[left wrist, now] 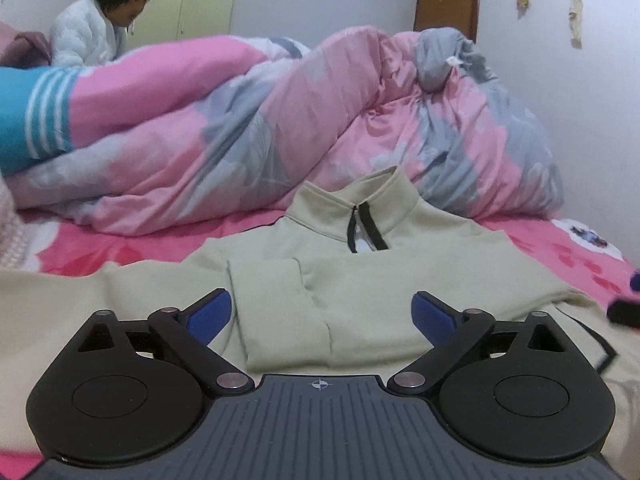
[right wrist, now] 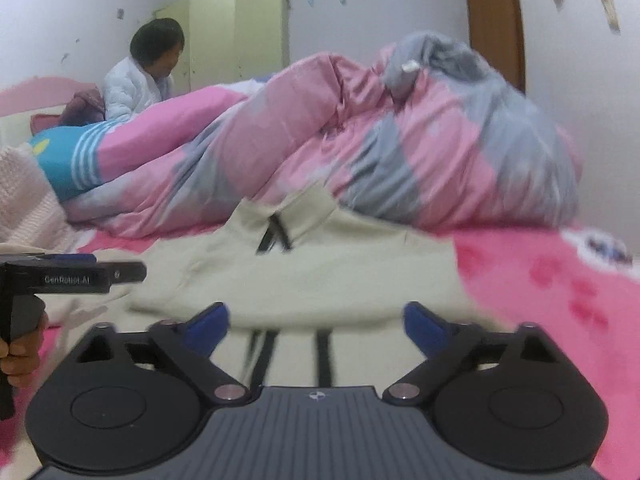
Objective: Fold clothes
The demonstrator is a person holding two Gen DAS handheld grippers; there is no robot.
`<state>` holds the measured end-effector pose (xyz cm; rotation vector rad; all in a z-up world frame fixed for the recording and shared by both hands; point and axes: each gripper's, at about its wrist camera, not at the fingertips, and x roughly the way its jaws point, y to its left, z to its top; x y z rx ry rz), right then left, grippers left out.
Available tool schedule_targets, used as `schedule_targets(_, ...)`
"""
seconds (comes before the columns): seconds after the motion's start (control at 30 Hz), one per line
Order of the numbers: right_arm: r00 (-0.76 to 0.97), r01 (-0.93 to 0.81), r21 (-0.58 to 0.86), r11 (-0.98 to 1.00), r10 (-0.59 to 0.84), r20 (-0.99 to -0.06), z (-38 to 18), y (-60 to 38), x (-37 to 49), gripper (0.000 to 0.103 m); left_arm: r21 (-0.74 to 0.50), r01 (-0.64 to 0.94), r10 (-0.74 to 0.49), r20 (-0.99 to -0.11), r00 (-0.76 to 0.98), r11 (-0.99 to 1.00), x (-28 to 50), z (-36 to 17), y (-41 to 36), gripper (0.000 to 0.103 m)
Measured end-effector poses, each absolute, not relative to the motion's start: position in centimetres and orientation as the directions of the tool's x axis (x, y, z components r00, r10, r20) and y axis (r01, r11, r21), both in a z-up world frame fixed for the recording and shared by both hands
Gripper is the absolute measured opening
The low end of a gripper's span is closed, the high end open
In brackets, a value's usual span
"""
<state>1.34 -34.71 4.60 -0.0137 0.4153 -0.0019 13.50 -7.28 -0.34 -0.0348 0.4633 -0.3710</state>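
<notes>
Sweater half folded on the bed

Cream sweater (left wrist: 360,280) lies flat on the pink bed (left wrist: 580,248), collar toward the heaped quilt (left wrist: 280,120). One sleeve (left wrist: 276,312) is already turned in across the chest; judging by that, the other side and the final fold up from the hem remain. Left gripper (left wrist: 320,316) hovers over the sleeve with fingers spread and empty. Right gripper (right wrist: 316,326) is likewise released, holding nothing, above the lower body.
</notes>
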Motion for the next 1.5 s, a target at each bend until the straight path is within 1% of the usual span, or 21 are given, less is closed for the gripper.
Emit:
schedule_targets(0.03,0.916,0.001,-0.046,0.999,-0.019,-0.401,4.4,-35.0,2.6,0.079,-0.118,0.344,-0.36,-0.431,0.827,0.931,14.1,-0.8,-7.3,0.091)
schedule_targets(0.07,0.911,0.004,-0.085,0.996,-0.039,-0.41,4.1,-35.2,4.2,0.069,-0.119,0.35,-0.365,-0.43,0.826,0.929,14.6,-1.4,-7.3,0.087)
schedule_targets(0.1,0.906,0.004,-0.108,0.994,-0.049,-0.42,3.8,-35.4,5.5,0.064,-0.119,0.356,-0.371,-0.43,0.823,0.927,15.1,-1.8,-7.3,0.084)
schedule_targets(0.13,0.9,0.0,-0.119,0.993,-0.052,-0.434,3.3,-35.8,7.0,0.061,-0.122,0.358,-0.374,-0.437,0.818,0.926,15.5,-2.2,-7.3,0.082)
schedule_targets(0.2,0.882,0.001,-0.124,0.992,-0.059,-0.467,2.3,-36.8,9.9,0.048,-0.131,0.358,-0.377,-0.456,0.806,0.924,16.4,-2.9,-7.3,0.079)
schedule_targets(0.27,0.859,0.027,-0.123,0.992,-0.085,-0.505,0.7,-38.3,12.6,0.045,-0.166,0.354,-0.389,-0.479,0.787,0.92,17.1,-3.4,-7.1,0.075)
schedule_targets(0.33,0.805,0.036,-0.13,0.991,-0.105,-0.583,-2.1,-40.5,14.5,0.045,-0.187,0.345,-0.391,-0.499,0.773,0.92,17.6,-3.8,-7.0,0.073)
schedule_targets(0.4,0.786,0.04,-0.071,0.997,-0.075,-0.613,-2.2,-41.5,14.8,0.046,-0.2,0.338,-0.392,-0.514,0.763,0.92,18.0,-4.2,-6.9,0.073)
schedule_targets(0.5,0.758,0.046,0.005,0.999,-0.032,-0.652,-2.4,-42.8,15.1,0.046,-0.2,0.337,-0.391,-0.511,0.765,0.92,17.9,-4.3,-6.9,0.073)
schedule_targets(0.57,0.756,0.035,-0.025,0.999,-0.043,-0.654,-1.5,-42.2,14.9,0.045,-0.192,0.337,-0.388,-0.506,0.77,0.922,17.8,-4.3,-7.0,0.073)
schedule_targets(0.63,0.767,0.042,-0.019,0.999,-0.045,-0.64,-0.3,-42.2,15.5,0.045,-0.188,0.337,-0.385,-0.508,0.771,0.923,17.8,-4.4,-7.1,0.074)
schedule_targets(0.8,0.762,0.071,0.044,0.997,-0.025,-0.647,1.5,-42.4,20.3,0.045,-0.196,0.337,-0.389,-0.518,0.762,0.921,18.1,-4.6,-7.1,0.076)
schedule_targets(0.87,0.742,0.079,0.051,0.996,-0.024,-0.67,1.0,-42.2,23.1,0.045,-0.189,0.338,-0.386,-0.52,0.762,0.922,18.1,-4.7,-7.2,0.077)
schedule_targets(0.97,0.71,0.092,0.054,0.994,-0.028,-0.703,-1.2,-42.0,27.2,0.046,-0.172,0.339,-0.378,-0.522,0.765,0.925,18.0,-4.8,-7.5,0.078)
schedule_targets(1.0,0.703,0.095,0.049,0.994,-0.033,-0.711,-2.2,-41.9,28.4,0.049,-0.167,0.339,-0.375,-0.522,0.766,0.926,18.0,-4.8,-7.5,0.078)
schedule_targets(1.03,0.714,0.088,0.029,0.996,-0.042,-0.698,-3.1,-41.7,29.1,0.052,-0.169,0.339,-0.376,-0.522,0.766,0.925,18.0,-4.8,-7.5,0.078)
schedule_targets(1.07,0.732,0.081,0.011,0.997,-0.052,-0.679,-3.3,-41.5,29.2,0.054,-0.173,0.339,-0.378,-0.522,0.764,0.925,18.0,-4.8,-7.4,0.078)
schedule_targets(1.23,0.722,0.141,0.02,0.99,-0.089,-0.687,-1.7,-41.3,27.3,0.054,-0.163,0.336,-0.371,-0.508,0.777,0.928,17.7,-4.6,-7.5,0.078)
schedule_targets(1.37,0.748,0.068,0.031,0.997,-0.03,-0.663,0.7,-39.7,21.7,0.053,-0.144,0.343,-0.37,-0.445,0.815,0.928,16.5,-3.5,-7.4,0.078)
schedule_targets(1.43,0.737,0.047,0.024,0.999,-0.018,-0.675,0.7,-39.1,19.6,0.053,-0.152,0.355,-0.384,-0.459,0.801,0.922,16.5,-3.4,-7.6,0.079)
schedule_targets(1.5,0.711,0.024,-0.017,1.0,-0.029,-0.703,-1.1,-38.7,18.2,0.054,-0.175,0.365,-0.401,-0.503,0.765,0.915,16.8,-3.8,-7.9,0.079)
